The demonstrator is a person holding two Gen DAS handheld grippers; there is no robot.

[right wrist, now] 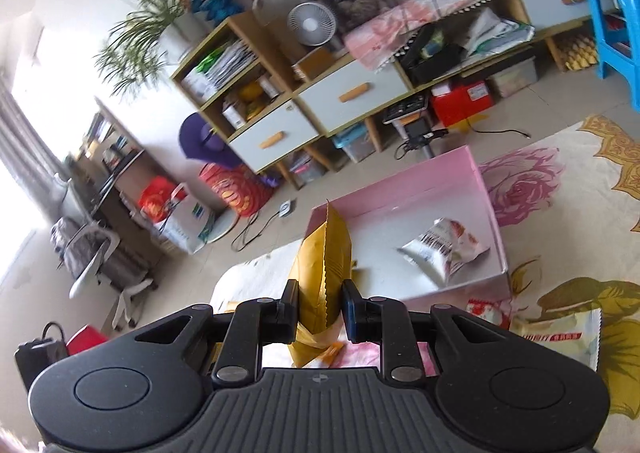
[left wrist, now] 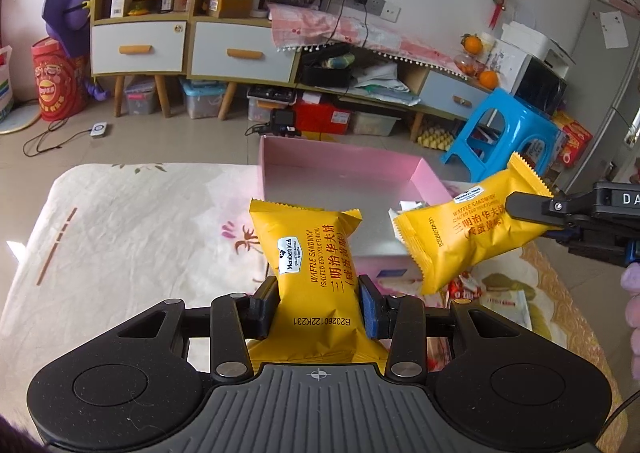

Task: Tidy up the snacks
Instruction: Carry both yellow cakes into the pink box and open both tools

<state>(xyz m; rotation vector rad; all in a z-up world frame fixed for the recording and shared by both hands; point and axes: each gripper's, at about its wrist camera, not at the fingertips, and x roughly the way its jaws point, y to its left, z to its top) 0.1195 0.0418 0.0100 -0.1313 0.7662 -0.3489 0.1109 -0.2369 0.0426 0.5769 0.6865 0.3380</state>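
Note:
My left gripper [left wrist: 318, 303] is shut on a yellow waffle sandwich packet [left wrist: 310, 253] and holds it upright above the table, just in front of the pink box [left wrist: 348, 169]. My right gripper [right wrist: 320, 307] is shut on a second yellow waffle packet [right wrist: 326, 253], seen edge-on. In the left wrist view that second packet [left wrist: 472, 225] hangs over the box's near right corner, held by the right gripper [left wrist: 532, 213]. A white and red snack bag [right wrist: 444, 247] lies inside the box.
The table has a floral cloth [left wrist: 120, 221]. Loose snack packets lie on it beside the box [right wrist: 560, 337] [left wrist: 500, 303]. A blue stool [left wrist: 508, 133] and low cabinets [left wrist: 240, 57] stand beyond the table.

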